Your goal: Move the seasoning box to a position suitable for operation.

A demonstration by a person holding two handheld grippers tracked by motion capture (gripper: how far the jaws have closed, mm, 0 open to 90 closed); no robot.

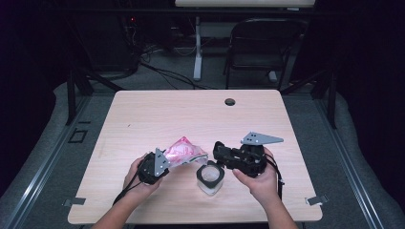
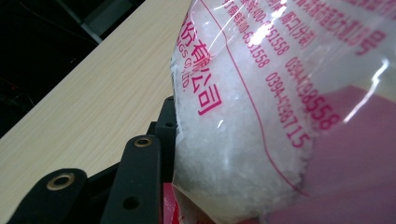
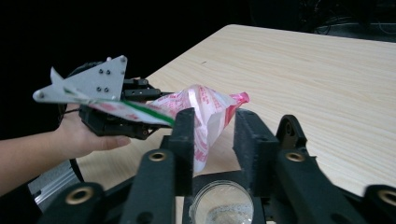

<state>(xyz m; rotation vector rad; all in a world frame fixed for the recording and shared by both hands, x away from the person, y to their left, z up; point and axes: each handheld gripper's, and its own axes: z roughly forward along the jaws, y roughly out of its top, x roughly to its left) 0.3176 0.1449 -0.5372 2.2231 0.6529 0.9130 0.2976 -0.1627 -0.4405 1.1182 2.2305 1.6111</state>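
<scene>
- A clear plastic bag printed in pink and red hung above the light wooden counter, tilted over a small clear container that stood near the front edge.
- The left tool clenched one end of the bag; in the left gripper view, the film pressed against a black jaw, and white, coarse crystals packed the inside behind rows of red characters and digits.
- A solid pink panel covered the lower corner of the bag in that close view, with glare streaking the glossy plastic.
- Seen in the right gripper view, the bag sagged between the two hands, its pink-tipped corner pointing toward the right tool, whose jaws stood apart on either side of that end; whether the pads pressed the film could not be told.
- The container sat directly below the right tool, round-mouthed, with a little white grain at its bottom.
- The person's left hand gripped its tool's body beneath the grey three-cornered plate.
</scene>
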